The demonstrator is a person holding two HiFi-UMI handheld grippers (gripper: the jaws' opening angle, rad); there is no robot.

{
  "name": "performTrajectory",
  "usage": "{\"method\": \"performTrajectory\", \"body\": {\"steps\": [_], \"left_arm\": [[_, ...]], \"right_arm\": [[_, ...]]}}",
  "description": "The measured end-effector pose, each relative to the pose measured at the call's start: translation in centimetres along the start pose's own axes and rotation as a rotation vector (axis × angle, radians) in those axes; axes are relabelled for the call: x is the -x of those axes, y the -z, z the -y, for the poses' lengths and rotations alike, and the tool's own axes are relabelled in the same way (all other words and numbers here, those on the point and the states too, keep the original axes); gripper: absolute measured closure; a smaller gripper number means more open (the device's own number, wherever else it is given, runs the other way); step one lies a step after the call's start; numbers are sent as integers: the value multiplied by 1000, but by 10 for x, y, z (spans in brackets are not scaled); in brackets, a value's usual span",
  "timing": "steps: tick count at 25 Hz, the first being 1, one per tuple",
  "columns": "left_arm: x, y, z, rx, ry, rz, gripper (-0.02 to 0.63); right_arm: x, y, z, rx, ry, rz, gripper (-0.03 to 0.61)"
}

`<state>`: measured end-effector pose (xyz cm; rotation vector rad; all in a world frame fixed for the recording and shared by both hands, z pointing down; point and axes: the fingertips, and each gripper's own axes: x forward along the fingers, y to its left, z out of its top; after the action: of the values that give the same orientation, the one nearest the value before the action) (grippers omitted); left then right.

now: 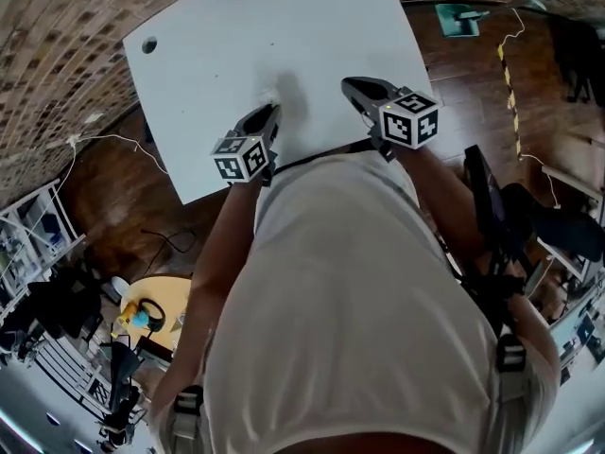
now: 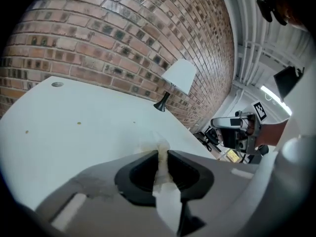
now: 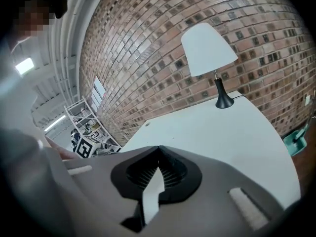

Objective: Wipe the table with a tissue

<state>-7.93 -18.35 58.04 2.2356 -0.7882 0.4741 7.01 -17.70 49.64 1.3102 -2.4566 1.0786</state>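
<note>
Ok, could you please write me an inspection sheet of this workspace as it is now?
Surface: white table, a few small specks on it.
Job's things: tissue, crumpled, pinched in the left tongs.
Clutter: lamp at the table's far edge; nothing else seen.
Grippers: left tongs shut on the tissue; right tongs shut, empty.
Cables: white cable and black cable on the floor beside the table.
Surroundings: brick wall, wooden floor, rack.

lamp (image 3: 207, 51) on table (image 3: 222, 132), far edge | wall (image 3: 148, 58) behind table | tissue (image 2: 159, 148) in left gripper (image 2: 163, 157)
</note>
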Motion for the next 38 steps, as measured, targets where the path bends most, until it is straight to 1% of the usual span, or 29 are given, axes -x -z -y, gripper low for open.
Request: {"method": "performTrajectory", "body": {"steps": [4,9,11,13,15,16,18,24,26,28,31,33,38], "left_arm": [[11,0,-26,8,3,-9,546],[7,-12,-38,15,2,16,546],[2,-17,-40,14,-4,11,545],[-7,-23,-40,-12,-10,-9,545],[-15,-30,-40,-60,-21,-36,545],[-18,-34,-41,-78,-32,-46,545],[-26,-43,-46,-85,-67,-51,545],[-62,-78,-84,-24,-211,-41,545],[-74,-85,-89,-20,-242,-58,546],[-86,-89,-90,-52,-270,-94,546],[-95,-92,-91,-142,-329,-168,546],[-105,-92,-93,-202,-361,-219,546],[-116,-89,-98,-309,-421,-331,546]], "right_arm": [[-16,8,-16,-33,37,30,571],[-14,25,-22,-71,70,39,571],[-9,32,-18,-96,84,37,571],[-3,34,-10,-116,95,43,571],[1,34,-3,-131,94,52,571],[2,35,0,-141,91,55,571],[4,35,6,-159,77,54,571],[8,27,28,-182,32,50,571],[15,26,40,-198,33,49,571],[23,25,52,-218,39,53,571],[32,26,68,-252,42,57,571],[37,24,80,-259,44,58,571],[43,14,102,-271,29,63,571]]}}
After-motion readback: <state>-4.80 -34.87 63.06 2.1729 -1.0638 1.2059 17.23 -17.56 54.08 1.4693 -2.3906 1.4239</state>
